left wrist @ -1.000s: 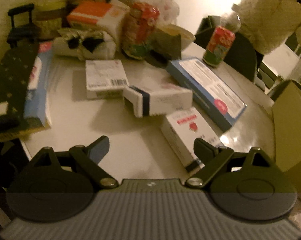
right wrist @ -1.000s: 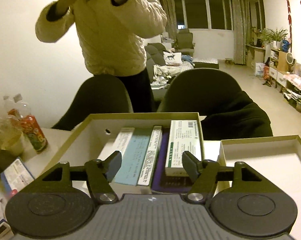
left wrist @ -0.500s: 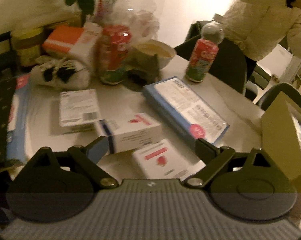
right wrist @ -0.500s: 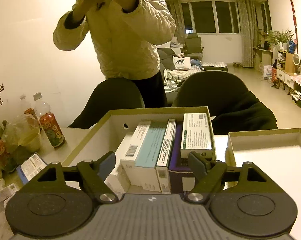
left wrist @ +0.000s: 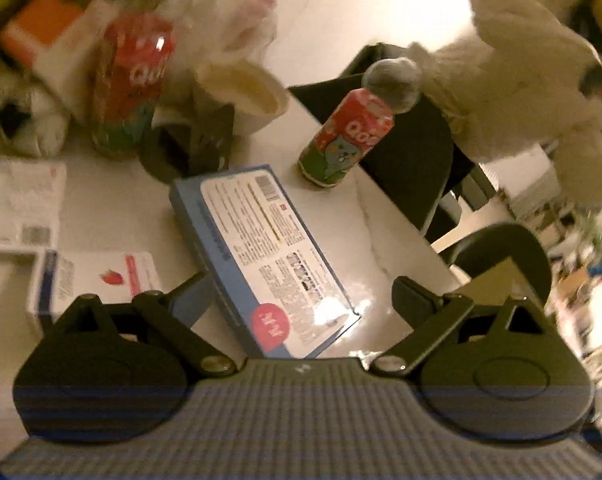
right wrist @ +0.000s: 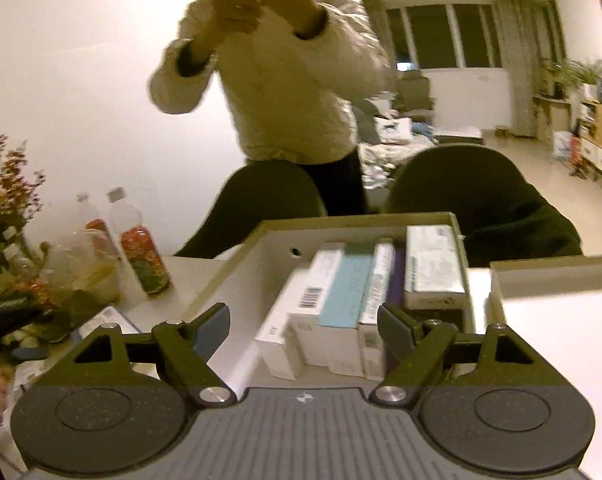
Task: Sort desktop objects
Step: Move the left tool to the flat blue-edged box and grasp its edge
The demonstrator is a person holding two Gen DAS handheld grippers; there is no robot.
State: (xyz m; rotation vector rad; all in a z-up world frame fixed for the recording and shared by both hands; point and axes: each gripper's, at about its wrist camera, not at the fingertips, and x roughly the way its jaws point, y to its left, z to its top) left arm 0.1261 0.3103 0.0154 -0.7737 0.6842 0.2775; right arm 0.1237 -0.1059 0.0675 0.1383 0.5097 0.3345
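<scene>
Left claw (left wrist: 301, 294): jaws spread wide, nothing pinched. It hangs over the pale worktop (left wrist: 385, 236). Under the gap lies a long blue box (left wrist: 261, 264), flat, label side up, red round sticker at its near end. The left finger overlaps the box's near-left edge in the view; contact cannot be told.

Left of that, a white box with a strawberry mark (left wrist: 101, 276), partly behind the left finger. Farther left, another white box (left wrist: 21, 204), blurred.

Back of the worktop: a red-labelled bottle (left wrist: 345, 140) standing alone near the edge, a second one (left wrist: 129, 84) among clutter, a cream bowl (left wrist: 241, 88) between them (all soft with blur).

Right claw (right wrist: 303, 326): jaws spread, empty. It hovers at the near rim of an open carton (right wrist: 261, 240). Inside, several boxes stand packed side by side toward the right wall: white with barcode (right wrist: 309, 300), teal (right wrist: 345, 288), a narrow one, a purple one, a green-and-white one (right wrist: 433, 260) on top. The carton's left part is bare.

Beyond: two dark chairs, a person in a cream quilted jacket (right wrist: 293, 80), hands raised.
</scene>
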